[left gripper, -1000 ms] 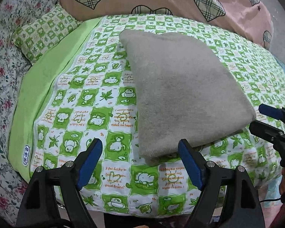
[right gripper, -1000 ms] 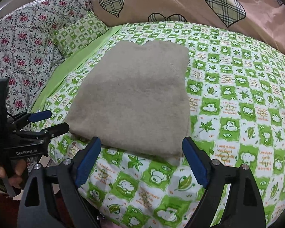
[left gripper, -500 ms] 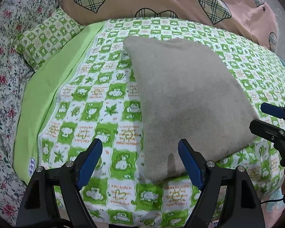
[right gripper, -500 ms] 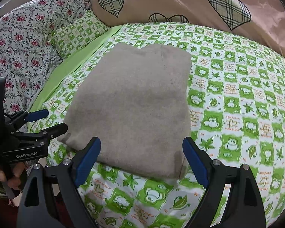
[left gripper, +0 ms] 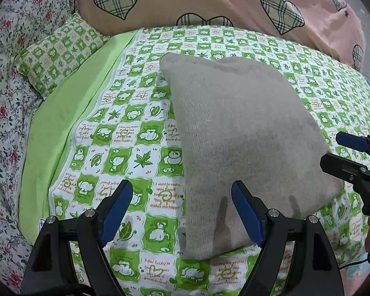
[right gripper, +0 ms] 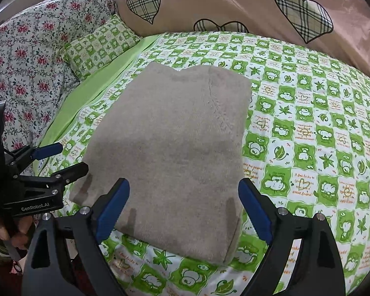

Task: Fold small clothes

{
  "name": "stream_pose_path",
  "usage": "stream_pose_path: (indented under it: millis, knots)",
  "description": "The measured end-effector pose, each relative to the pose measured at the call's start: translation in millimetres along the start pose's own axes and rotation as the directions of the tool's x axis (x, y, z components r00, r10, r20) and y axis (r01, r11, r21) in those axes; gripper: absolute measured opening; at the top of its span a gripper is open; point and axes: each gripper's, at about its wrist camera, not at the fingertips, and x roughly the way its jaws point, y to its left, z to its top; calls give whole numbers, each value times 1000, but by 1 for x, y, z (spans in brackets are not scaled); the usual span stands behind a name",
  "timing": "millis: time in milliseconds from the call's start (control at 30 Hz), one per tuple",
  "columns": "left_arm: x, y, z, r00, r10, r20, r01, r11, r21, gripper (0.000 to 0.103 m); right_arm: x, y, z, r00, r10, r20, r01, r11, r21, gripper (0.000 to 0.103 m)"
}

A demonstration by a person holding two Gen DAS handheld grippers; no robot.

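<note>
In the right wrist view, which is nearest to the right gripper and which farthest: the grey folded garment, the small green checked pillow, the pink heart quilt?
Seen from the right gripper:
1. Grey folded garment, directly ahead, its near edge between the open fingers.
2. Small green checked pillow, farther back on the left.
3. Pink heart quilt, across the far side of the bed.

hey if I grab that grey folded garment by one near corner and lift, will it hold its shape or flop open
Probably flop. The grey garment looks like soft, fuzzy knit, lying in loose layers with a rounded fold at its near edge, so a one-corner lift would likely let it sag and unfold. It seems light, and pushing may bunch it on the checked quilt rather than slide it.
</note>
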Motion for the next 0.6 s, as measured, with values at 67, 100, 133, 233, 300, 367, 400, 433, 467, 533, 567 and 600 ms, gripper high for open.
stream_pose_path:
  millis: [67, 100, 133, 233, 300, 367, 400, 433, 467, 533, 567, 600]
  knots:
    - [1, 0, 2, 1000, 2, -1, -2, 1000, 1, 82, 2, 0, 1, 1000, 2, -2, -2, 1000, 1, 90]
    - [2, 0, 3, 1000, 2, -2, -2, 1000, 1, 82, 3, 0, 1, 1000, 2, -4, -2, 1000, 1, 90]
    - [3, 0, 4, 1000, 1, -2, -1, 1000, 2, 82, 4, 0, 2, 1000, 1, -6, -1, 1000, 1, 90]
    - [3, -1, 6, 1000, 4, 0, -4, 1000, 2, 82, 6, -2, 4, 1000, 5, -6, -5, 1000, 3, 90]
    - [3, 0, 7, 1000, 4, 1, -4, 1000, 1, 82, 6, -1, 4, 1000, 4, -5, -4, 1000, 6, 90]
    - [5, 1, 8, 1000, 5, 2, -5, 1000, 1, 82, 7, -3, 6, 1000, 6, -4, -6, 1000, 6, 90]
    - [5, 1, 9, 1000, 4, 1, -4, 1000, -1, 83, 7, -3, 6, 1000, 6, -4, -6, 1000, 7, 90]
    - [6, 1, 10, 1000, 5, 2, -5, 1000, -2, 83, 8, -4, 7, 1000, 6, -3, -6, 1000, 8, 90]
    - [6, 1, 10, 1000, 5, 2, -5, 1000, -4, 83, 8, -4, 7, 1000, 7, -3, -7, 1000, 8, 91]
    - [6, 1, 11, 1000, 3, 3, -3, 1000, -5, 83, 10, -6, 9, 1000, 7, -3, -7, 1000, 11, 91]
    - [7, 1, 12, 1000, 4, 4, -4, 1000, -6, 83, 11, -7, 11, 1000, 9, -2, -9, 1000, 13, 91]
    - [7, 1, 13, 1000, 4, 4, -4, 1000, -7, 83, 11, -8, 12, 1000, 10, -2, -10, 1000, 16, 91]
